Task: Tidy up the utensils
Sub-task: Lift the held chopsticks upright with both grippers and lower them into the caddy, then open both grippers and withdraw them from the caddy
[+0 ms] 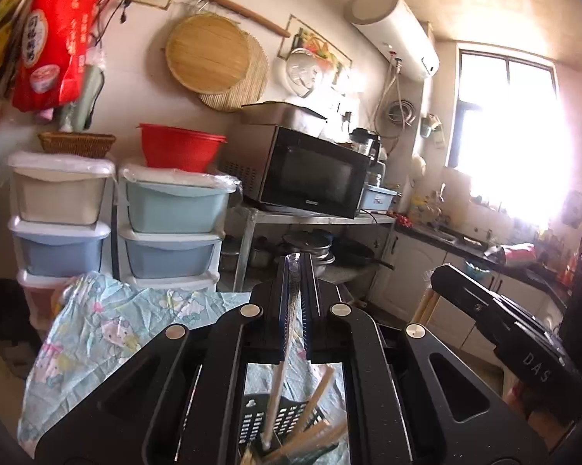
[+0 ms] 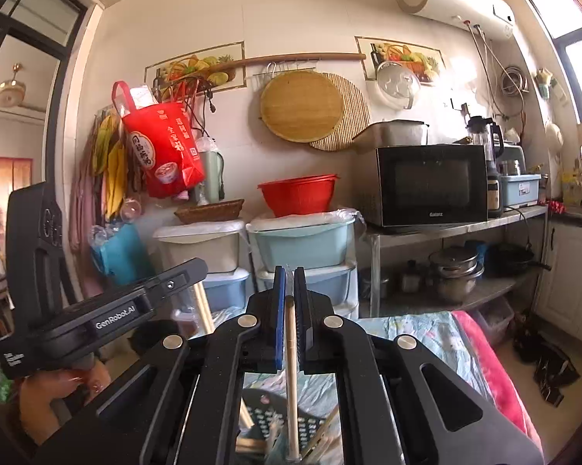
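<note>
My left gripper (image 1: 295, 267) is shut on a thin chopstick (image 1: 276, 395) that hangs down into a black perforated utensil basket (image 1: 283, 420). Several wooden chopsticks (image 1: 318, 403) stand in that basket. My right gripper (image 2: 289, 275) is shut on a wooden chopstick (image 2: 292, 379) whose lower end reaches into the same dark basket (image 2: 279, 422). Both grippers are held above the basket, side by side. The right gripper's body shows in the left wrist view (image 1: 496, 317), and the left gripper's body shows in the right wrist view (image 2: 108, 317).
The basket sits on a light blue patterned cloth (image 1: 108, 333). Behind stand stacked plastic drawer bins (image 2: 302, 248) with a red bowl (image 2: 298, 193), a microwave (image 2: 432, 184) on a metal shelf with pots (image 2: 455, 271) below, and a pink blanket (image 2: 492, 368) at the right.
</note>
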Action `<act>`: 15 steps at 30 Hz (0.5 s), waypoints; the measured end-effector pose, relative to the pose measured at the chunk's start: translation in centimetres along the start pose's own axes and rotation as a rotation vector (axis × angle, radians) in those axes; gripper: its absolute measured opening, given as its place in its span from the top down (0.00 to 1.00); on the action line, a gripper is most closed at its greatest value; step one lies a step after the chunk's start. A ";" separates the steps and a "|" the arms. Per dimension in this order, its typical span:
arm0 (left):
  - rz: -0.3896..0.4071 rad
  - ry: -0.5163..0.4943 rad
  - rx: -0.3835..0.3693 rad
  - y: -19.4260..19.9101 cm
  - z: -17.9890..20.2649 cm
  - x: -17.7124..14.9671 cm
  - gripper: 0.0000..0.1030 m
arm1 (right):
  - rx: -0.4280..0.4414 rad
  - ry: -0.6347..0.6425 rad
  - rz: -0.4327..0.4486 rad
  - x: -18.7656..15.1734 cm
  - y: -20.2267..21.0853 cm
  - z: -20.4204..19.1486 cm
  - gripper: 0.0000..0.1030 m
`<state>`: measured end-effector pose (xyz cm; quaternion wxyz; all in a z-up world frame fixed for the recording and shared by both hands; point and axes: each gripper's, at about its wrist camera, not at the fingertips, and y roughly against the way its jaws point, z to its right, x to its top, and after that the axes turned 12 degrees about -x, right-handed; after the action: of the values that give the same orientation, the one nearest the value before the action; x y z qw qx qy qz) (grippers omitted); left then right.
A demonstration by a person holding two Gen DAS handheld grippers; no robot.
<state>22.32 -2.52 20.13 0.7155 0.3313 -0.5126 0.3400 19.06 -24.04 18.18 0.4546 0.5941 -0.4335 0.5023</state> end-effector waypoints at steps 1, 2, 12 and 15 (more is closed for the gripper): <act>0.001 0.005 0.010 -0.2 -0.3 -0.3 0.97 | -0.002 -0.001 -0.003 -0.2 -0.4 -0.1 0.95; 0.003 0.005 0.015 -0.3 -0.5 -0.6 0.97 | -0.004 -0.004 -0.006 -0.5 -0.9 -0.1 0.95; -0.021 0.039 0.037 -1.8 -2.3 -4.6 0.97 | 0.005 -0.014 -0.040 -4.9 -3.7 -0.2 0.95; -0.041 0.036 0.037 -2.1 -2.4 -5.3 0.97 | -0.002 -0.027 -0.074 -5.9 -4.2 -0.2 0.95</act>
<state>24.02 -2.52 14.19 0.7250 0.3488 -0.4865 0.3407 22.40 -22.65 11.94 0.4676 0.6160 -0.4178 0.4768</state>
